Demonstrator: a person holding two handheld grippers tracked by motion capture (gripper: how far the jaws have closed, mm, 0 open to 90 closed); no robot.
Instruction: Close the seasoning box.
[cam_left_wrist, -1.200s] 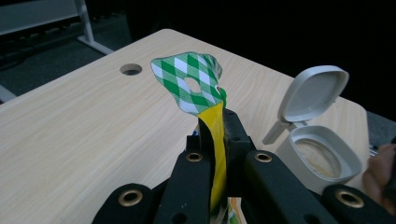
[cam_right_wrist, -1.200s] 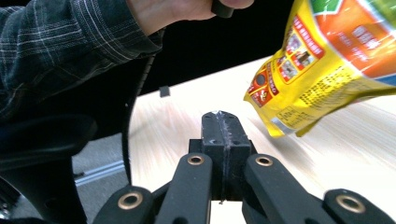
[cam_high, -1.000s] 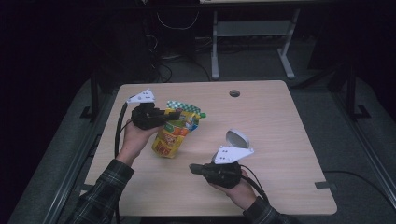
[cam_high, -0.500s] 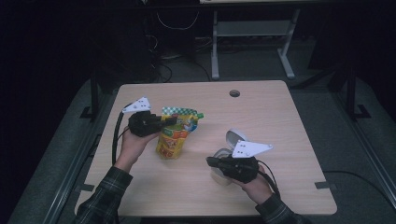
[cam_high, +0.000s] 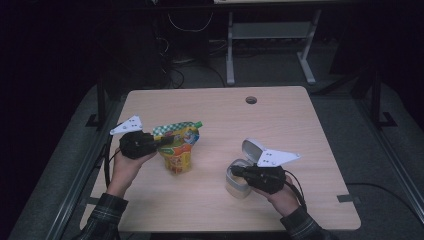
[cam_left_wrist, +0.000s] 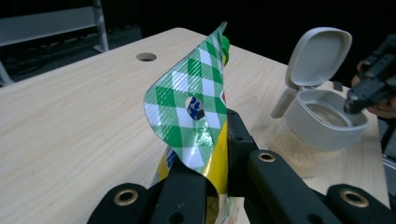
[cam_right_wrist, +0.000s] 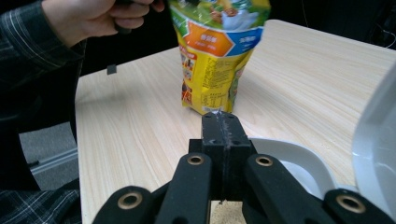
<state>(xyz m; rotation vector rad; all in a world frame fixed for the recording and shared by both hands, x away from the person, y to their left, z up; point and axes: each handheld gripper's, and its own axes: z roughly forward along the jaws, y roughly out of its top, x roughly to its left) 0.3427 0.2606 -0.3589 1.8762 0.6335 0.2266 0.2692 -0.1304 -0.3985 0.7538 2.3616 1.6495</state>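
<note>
A yellow snack pouch (cam_high: 176, 156) with a green checked top (cam_left_wrist: 187, 93) stands upright on the table at the left. My left gripper (cam_high: 162, 141) (cam_left_wrist: 217, 135) is shut on that top edge from the left side. At the right sits a white container (cam_high: 235, 186) (cam_left_wrist: 322, 135) whose hinged lid (cam_high: 251, 148) (cam_left_wrist: 317, 53) stands open, with pale grains inside. My right gripper (cam_high: 235, 170) (cam_right_wrist: 219, 122) reaches over its mouth, jaws pressed together at the far rim (cam_right_wrist: 289, 154). The pouch (cam_right_wrist: 215, 56) stands straight beyond those jaws.
A light wood table (cam_high: 280, 125) carries everything, with a round cable hole (cam_high: 251, 100) near its back edge. A metal shelf frame (cam_high: 270, 40) and cables stand on the dark floor behind. A plaid-sleeved arm (cam_right_wrist: 32, 70) holds the left gripper.
The left gripper has carried the pouch leftward and toward the person. The right gripper has moved right and come to the container's rim.
</note>
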